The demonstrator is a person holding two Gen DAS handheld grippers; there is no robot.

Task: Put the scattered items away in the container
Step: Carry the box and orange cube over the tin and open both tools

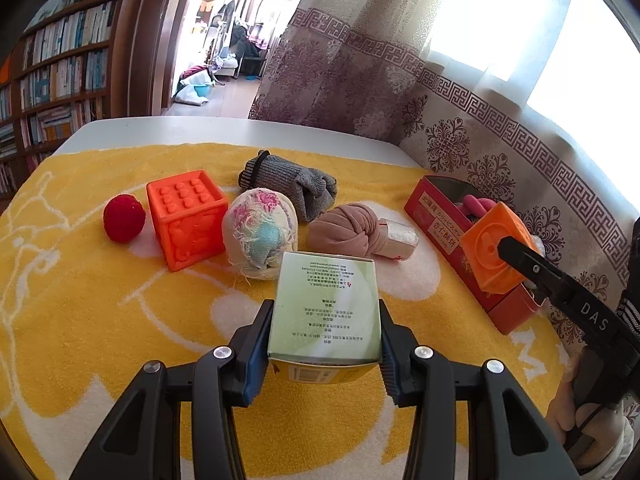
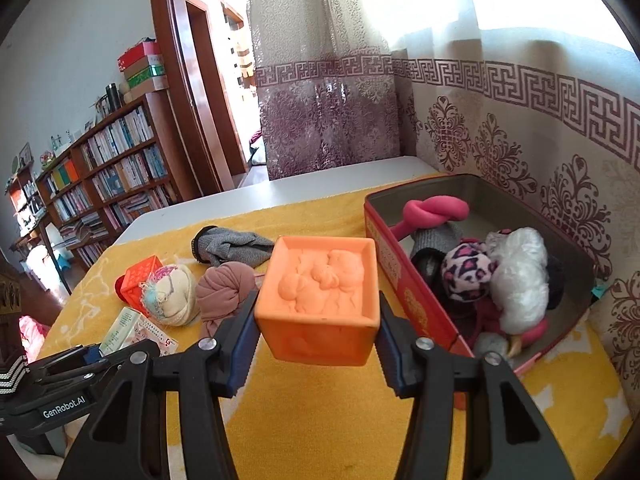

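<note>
Your right tool (image 2: 318, 344) has a light orange block (image 2: 318, 300) pinched between its pads and carried off the surface, just beside the near wall of the red tin (image 2: 394, 276). The block looks soft and hollow-faced, and the pads meet it only low on its sides; squeeze harder and it may bulge and pop out, ease off and it could drop onto the yellow towel (image 2: 280, 420) short of the tin. The tin is already piled with a pink knot (image 2: 434, 210), a spotted bundle (image 2: 466, 270) and a white bundle (image 2: 520, 280), so open room is scarce. Let go over the heap and the block may roll back over the rim. Swing in too low and you could knock the tin's wall and shove it toward the curtain (image 2: 520, 140).

Your left tool (image 1: 325, 340) is closed on a pale green carton (image 1: 326, 304), held just above the towel. The two tools are near each other, so bringing both to the tin together risks a bump. Waiting on the towel are a red ball (image 1: 124, 218), a darker orange block (image 1: 186, 218), a frayed ball (image 1: 260, 234), a grey sock (image 1: 288, 184) and a brown bundle (image 1: 348, 228), all close-packed; a careless sweep could scatter them.
</note>
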